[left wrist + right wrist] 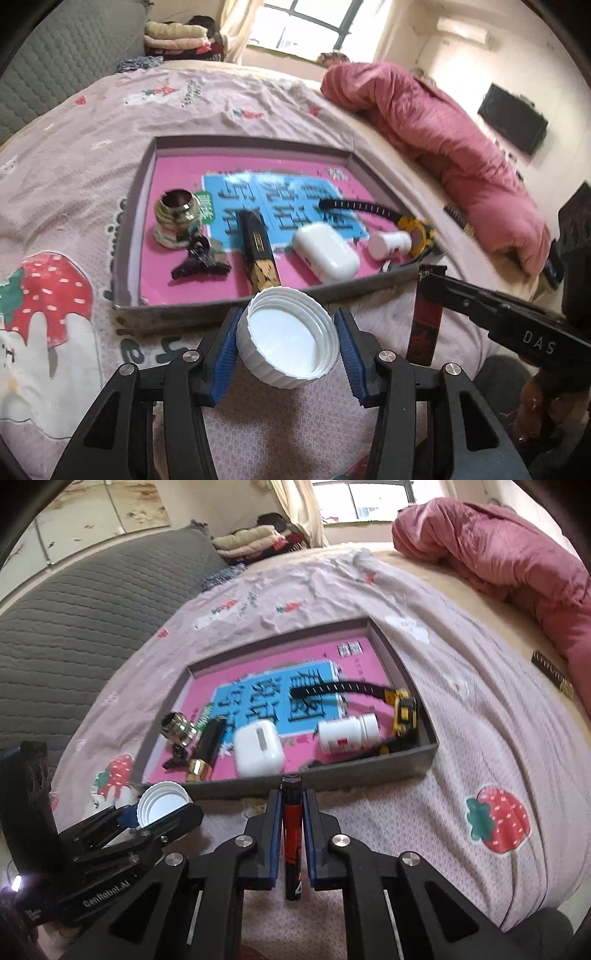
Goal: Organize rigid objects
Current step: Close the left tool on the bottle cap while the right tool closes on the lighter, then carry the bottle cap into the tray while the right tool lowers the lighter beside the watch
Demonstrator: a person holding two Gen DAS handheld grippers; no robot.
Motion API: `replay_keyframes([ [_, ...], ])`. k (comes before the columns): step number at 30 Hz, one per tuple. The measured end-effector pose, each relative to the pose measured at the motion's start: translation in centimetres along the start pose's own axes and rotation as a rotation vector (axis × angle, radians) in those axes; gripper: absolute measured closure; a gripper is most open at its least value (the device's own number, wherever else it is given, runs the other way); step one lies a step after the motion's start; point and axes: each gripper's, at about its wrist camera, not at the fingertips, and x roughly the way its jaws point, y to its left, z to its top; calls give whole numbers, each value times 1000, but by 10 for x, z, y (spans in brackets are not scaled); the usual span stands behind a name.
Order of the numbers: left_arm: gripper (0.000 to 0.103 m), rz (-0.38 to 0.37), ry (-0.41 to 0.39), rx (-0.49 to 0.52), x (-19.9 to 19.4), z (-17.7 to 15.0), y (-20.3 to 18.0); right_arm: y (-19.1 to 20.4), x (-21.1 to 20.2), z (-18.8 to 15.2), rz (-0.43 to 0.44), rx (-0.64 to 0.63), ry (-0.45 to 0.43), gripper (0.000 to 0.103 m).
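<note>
My left gripper (288,321) is shut on a white screw cap (288,338), held open side up just in front of the grey tray's near rim (184,314). My right gripper (291,795) is shut on a narrow red-and-black box (292,830), held upright before the same rim (332,779). In the left wrist view that right gripper (430,277) and its box (424,321) are on the right. The tray holds a brass fitting (177,218), a black hair clip (201,264), a black-and-gold tube (258,254), a white earbud case (325,254), a white pill bottle (389,243) and a yellow-and-black watch (417,229).
The tray lies on a bed with a pink strawberry-print sheet (495,823). A bunched pink quilt (443,129) lies at the far right, with a black comb (550,672) beside it. A grey padded headboard (74,627) stands at the left.
</note>
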Motion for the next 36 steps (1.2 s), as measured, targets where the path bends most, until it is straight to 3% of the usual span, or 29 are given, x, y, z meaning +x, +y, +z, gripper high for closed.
replay_keyframes([
  [4,51,-30,-12,-44,-5,4,8,5,-7,5,5,-16,-30,92],
  [14,52,-57,-108,-44,-25,13,9,4,-11,13,13,-18,-61,92],
  [24,52,-10,-179,-135,-29,31,43,0,-12,27,17,-12,-100,92],
  [36,52,3,-185,-64,-12,39,29,-5,-6,44,18,-7,-156,92],
])
